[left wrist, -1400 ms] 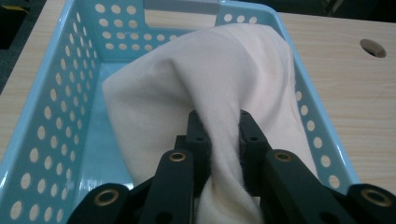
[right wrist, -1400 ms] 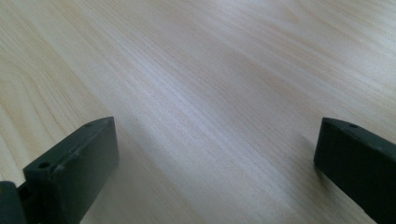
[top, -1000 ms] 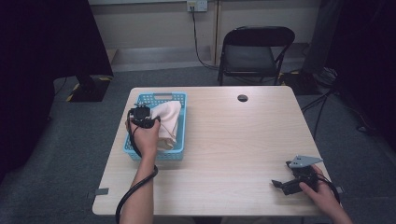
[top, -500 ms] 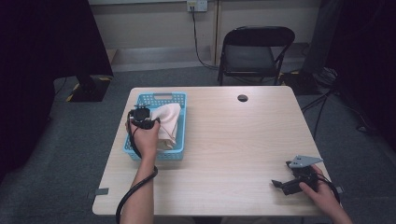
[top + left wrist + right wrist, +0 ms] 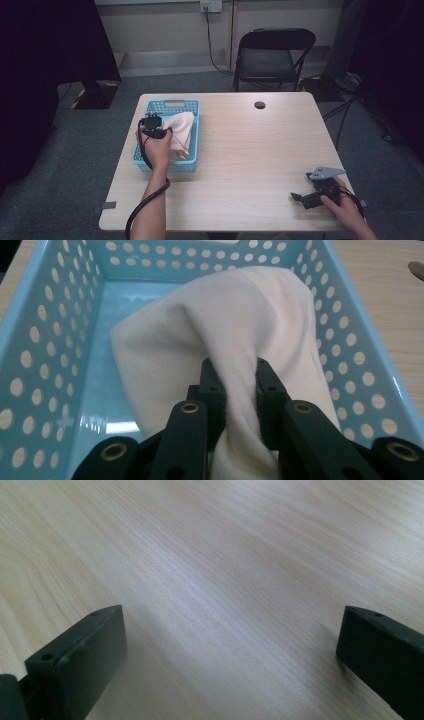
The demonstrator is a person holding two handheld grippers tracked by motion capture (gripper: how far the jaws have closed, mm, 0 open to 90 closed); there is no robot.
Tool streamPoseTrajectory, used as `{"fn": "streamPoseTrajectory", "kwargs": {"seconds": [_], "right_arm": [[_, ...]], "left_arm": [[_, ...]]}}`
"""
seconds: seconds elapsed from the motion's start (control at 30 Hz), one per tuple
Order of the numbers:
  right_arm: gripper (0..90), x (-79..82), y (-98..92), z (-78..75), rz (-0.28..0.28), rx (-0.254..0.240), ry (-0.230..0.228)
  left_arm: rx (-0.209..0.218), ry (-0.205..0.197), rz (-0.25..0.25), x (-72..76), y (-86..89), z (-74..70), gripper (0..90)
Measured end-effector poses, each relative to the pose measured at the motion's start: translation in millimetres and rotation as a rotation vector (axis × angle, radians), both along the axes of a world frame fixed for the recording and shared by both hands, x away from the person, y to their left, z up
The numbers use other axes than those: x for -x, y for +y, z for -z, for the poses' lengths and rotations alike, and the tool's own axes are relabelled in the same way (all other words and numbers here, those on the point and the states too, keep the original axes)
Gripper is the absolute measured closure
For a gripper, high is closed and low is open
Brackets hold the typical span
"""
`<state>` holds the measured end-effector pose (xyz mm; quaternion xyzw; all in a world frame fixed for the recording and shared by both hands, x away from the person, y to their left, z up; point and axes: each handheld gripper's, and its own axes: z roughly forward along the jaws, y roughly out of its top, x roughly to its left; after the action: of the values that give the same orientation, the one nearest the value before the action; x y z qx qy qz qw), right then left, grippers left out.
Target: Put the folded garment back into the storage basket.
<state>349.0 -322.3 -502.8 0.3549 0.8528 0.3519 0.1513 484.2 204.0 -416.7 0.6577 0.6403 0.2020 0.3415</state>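
So here's where we're at: our left tool [image 5: 234, 390] is clamped on a fold of the cream cloth [image 5: 225, 335], pinched tight between both pads, and the cloth itself is sitting inside the blue basket [image 5: 145, 155], bunched toward its 3 o'clock wall with the 9 o'clock half of the floor bare. In the high view the left tool [image 5: 151, 125] sits over the basket at roughly 9 o'clock on the counter [image 5: 250, 150]. Our guess is the grab is done and the lift out is what's left, since the cloth is down in the basket with nothing of it over the rim yet. Our right tool [image 5: 300, 198] is parked way off at about 4 o'clock near the counter edge, jaws wide apart with nothing between them, and in its own view the right tool [image 5: 230, 650] looks along bare wood. Around us: a small dark hole [image 5: 259, 105] in the counter at about 12 o'clock, a black folding chair [image 5: 274, 55] behind the far edge, and a wall outlet [image 5: 211, 6] with a cord hanging down. Nothing really blocks the way, the middle of the counter is open. Only snag we'd watch for is the basket wall, because the cloth could drag on it or tip the light basket when we pull.
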Motion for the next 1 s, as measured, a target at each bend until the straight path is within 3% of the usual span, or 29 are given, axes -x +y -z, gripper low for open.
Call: {"fn": "streamPoseTrajectory", "kwargs": {"seconds": [0.27, 0.3, 0.4, 0.53, 0.67, 0.73, 1.0], "right_arm": [[0.0, 0.0, 0.0, 0.0, 0.0, 0.0, 0.0], [0.0, 0.0, 0.0, 0.0, 0.0, 0.0, 0.0], [0.0, 0.0, 0.0, 0.0, 0.0, 0.0, 0.0], [0.0, 0.0, 0.0, 0.0, 0.0, 0.0, 0.0], [0.0, 0.0, 0.0, 0.0, 0.0, 0.0, 0.0], [0.0, 0.0, 0.0, 0.0, 0.0, 0.0, 0.0], [0.0, 0.0, 0.0, 0.0, 0.0, 0.0, 0.0]], "left_arm": [[-0.014, 0.029, 0.013, -2.9, 3.2, 7.1, 77.7], [0.001, 0.024, 0.018, -3.9, 4.2, 7.6, 71.7], [0.018, 0.007, 0.027, -5.8, 7.1, 4.5, 38.8], [-0.032, -0.048, 0.098, -6.3, 7.5, -0.4, 20.4], [0.002, -0.051, 0.123, -5.0, 7.3, -3.2, 11.5], [-0.004, -0.052, 0.164, -3.6, 7.5, -4.1, 6.5], [-0.002, -0.048, 0.197, -0.4, 2.6, -8.5, 5.2]]}}
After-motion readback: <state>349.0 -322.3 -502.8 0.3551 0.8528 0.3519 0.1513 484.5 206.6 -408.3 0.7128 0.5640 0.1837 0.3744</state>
